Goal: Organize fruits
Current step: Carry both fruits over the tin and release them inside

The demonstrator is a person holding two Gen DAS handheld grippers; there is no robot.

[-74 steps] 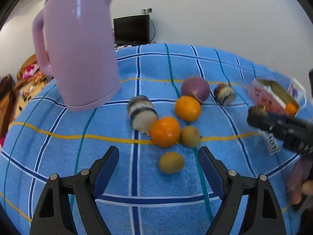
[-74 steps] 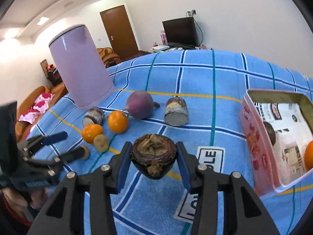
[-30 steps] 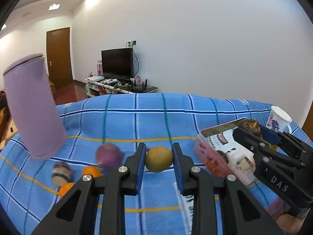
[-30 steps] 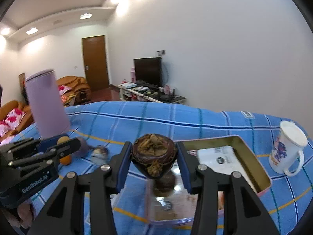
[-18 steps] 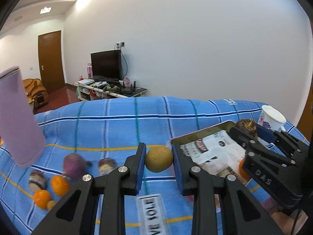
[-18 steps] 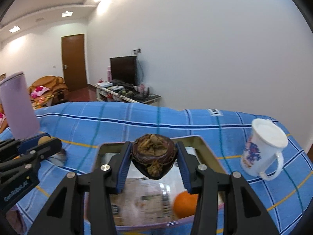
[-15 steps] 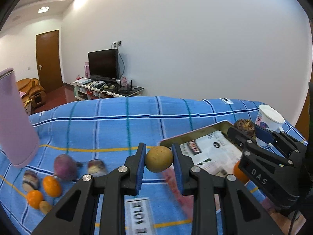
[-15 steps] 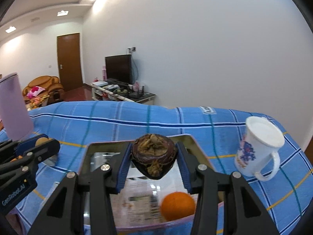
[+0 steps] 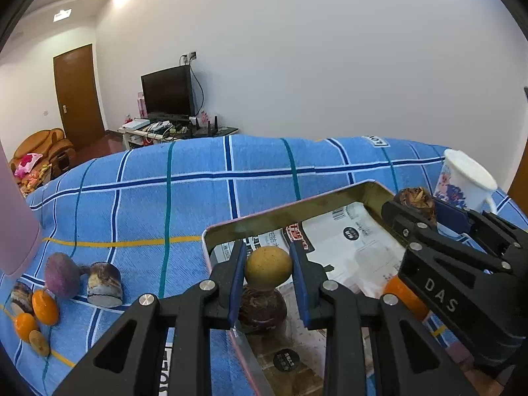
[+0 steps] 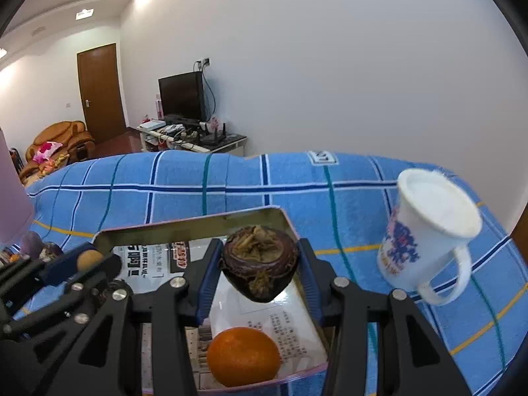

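Note:
My left gripper is shut on a yellow-brown kiwi and holds it above the near left part of the open tin box. A dark brown fruit lies in the tin below it. My right gripper is shut on a dark brown mangosteen above the tin. An orange lies in the tin under it. The left gripper shows in the right wrist view, the right gripper in the left wrist view.
Loose fruits lie on the blue checked cloth at left: a purple fruit, a cut piece, oranges, a small kiwi. A pink kettle stands far left. A white mug stands right of the tin.
Both grippers have swung right from the fruit pile to above the tin, each still holding its fruit. The left gripper picked up the kiwi early on.

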